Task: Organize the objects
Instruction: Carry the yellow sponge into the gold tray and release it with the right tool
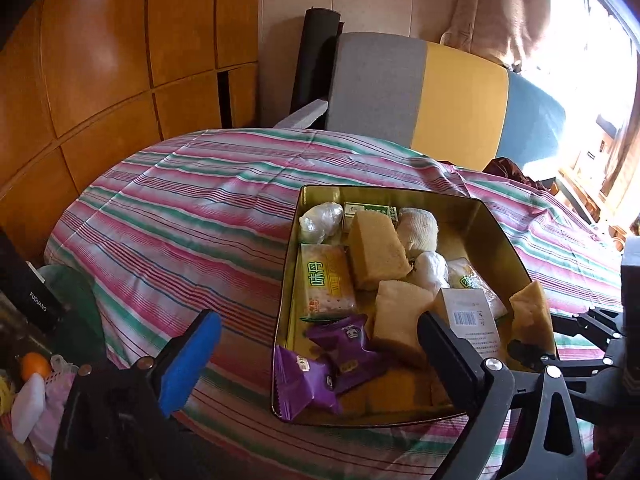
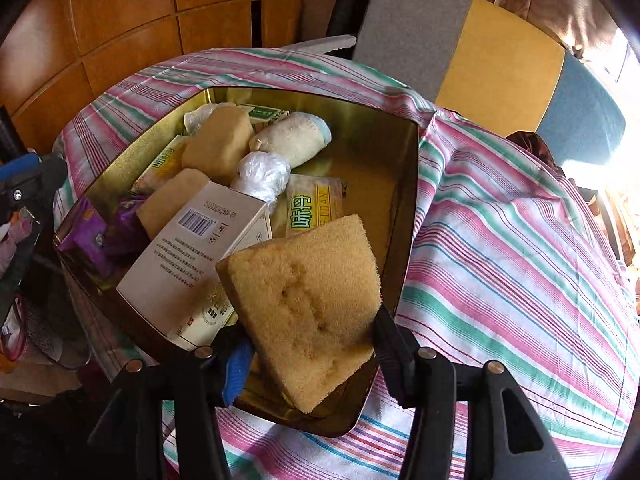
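A gold tin (image 1: 500, 232) sits on the striped cloth, filled with snacks and odds. Inside lie purple packets (image 1: 344, 344), a cracker packet (image 1: 326, 280), two yellow sponges (image 1: 376, 248), a white barcoded box (image 2: 192, 248), a rolled sock (image 2: 292, 136) and a wad of plastic (image 2: 262, 172). My left gripper (image 1: 316, 320) hovers open over the tin's near left part, blue pad outside the wall, nothing between its fingers. My right gripper (image 2: 310, 332) is shut on another yellow sponge (image 2: 308, 292), tilted above the tin's near right corner. That held sponge (image 1: 530, 308) also shows in the left wrist view.
Pink, green and white striped cloth (image 2: 500, 240) covers the surface around the tin (image 2: 404, 184). A grey, yellow and blue chair back (image 1: 440, 92) stands behind, with wooden cabinets (image 1: 100, 60) at the left. Clutter with a black box (image 1: 34, 296) and an orange (image 1: 35, 365) lies off the left edge.
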The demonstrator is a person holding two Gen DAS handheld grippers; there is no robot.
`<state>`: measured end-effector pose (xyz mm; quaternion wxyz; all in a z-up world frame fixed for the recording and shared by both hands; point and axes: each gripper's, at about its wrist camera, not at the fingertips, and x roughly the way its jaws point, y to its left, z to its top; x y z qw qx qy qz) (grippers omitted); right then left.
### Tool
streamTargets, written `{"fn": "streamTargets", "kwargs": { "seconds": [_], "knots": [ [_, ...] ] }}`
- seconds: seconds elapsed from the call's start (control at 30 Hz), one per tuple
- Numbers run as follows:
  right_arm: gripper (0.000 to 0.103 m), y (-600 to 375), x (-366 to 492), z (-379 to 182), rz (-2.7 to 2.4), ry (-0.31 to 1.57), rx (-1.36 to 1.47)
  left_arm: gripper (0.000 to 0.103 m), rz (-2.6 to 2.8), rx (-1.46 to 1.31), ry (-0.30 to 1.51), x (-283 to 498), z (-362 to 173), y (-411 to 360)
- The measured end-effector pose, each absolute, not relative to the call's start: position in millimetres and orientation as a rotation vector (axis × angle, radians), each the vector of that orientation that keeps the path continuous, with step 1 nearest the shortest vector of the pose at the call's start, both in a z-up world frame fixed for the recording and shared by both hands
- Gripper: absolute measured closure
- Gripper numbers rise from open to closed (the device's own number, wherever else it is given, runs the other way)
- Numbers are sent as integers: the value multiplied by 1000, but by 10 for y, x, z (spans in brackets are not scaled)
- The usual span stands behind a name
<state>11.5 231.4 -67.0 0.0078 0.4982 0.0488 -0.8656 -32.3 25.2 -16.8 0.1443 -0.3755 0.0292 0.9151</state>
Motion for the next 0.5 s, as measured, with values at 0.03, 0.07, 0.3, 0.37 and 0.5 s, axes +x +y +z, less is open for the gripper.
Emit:
{"fn": "streamTargets", "kwargs": {
  "seconds": [0.03, 0.07, 0.3, 0.37, 0.5],
  "knots": [
    [47, 2301, 114, -689, -2702, 153, 1566, 2, 2641, -1080, 81, -321, -164, 246],
    [47, 2283, 116, -695, -2705, 160, 1563, 1, 2647, -1077, 80, -318, -162, 241],
    [44, 2290, 143, -681, -2729, 98, 1559, 0, 2670, -1094, 104, -315, -173, 256],
    [43, 2313, 160, -653, -2743, 62, 1549, 0, 2678, -1097, 108, -317, -169, 259],
    [41, 2340, 213, -555, -2790, -4, 1502, 0, 2683, -1100, 97, -306, -160, 254]
  ]
}}
